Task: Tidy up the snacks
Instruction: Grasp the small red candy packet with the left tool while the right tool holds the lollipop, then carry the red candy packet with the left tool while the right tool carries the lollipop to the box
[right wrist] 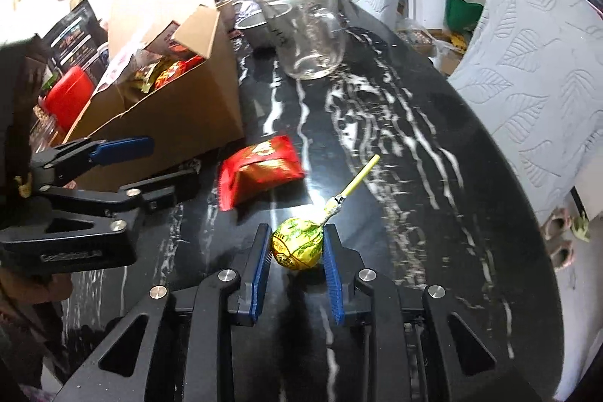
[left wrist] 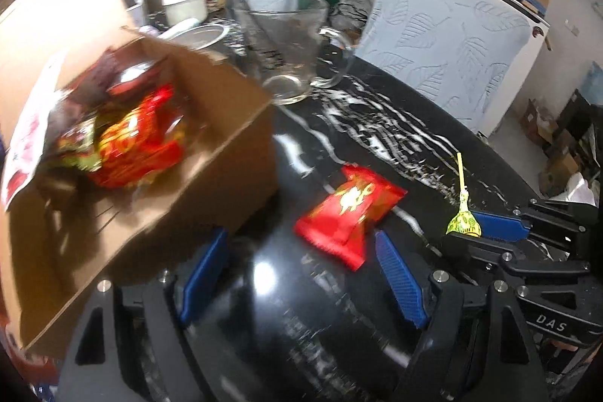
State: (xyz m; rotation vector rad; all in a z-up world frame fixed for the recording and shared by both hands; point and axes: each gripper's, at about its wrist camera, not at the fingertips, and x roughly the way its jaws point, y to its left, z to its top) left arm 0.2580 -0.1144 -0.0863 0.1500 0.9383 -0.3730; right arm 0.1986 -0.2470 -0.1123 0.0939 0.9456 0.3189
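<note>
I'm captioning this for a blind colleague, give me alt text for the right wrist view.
The right gripper is shut on a yellow-green wrapped lollipop on a black marble table. A red snack packet lies just beyond, beside an open cardboard box of snacks, with the open left gripper at left.

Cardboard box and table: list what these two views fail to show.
- Cardboard box contents, left wrist view: motion blur smears the packets.
- Box's far side, right wrist view: hidden by its flap and the left gripper.
- Red packet print: too blurred to read.
- Lollipop underside: hidden, clamped in the right gripper.
</note>
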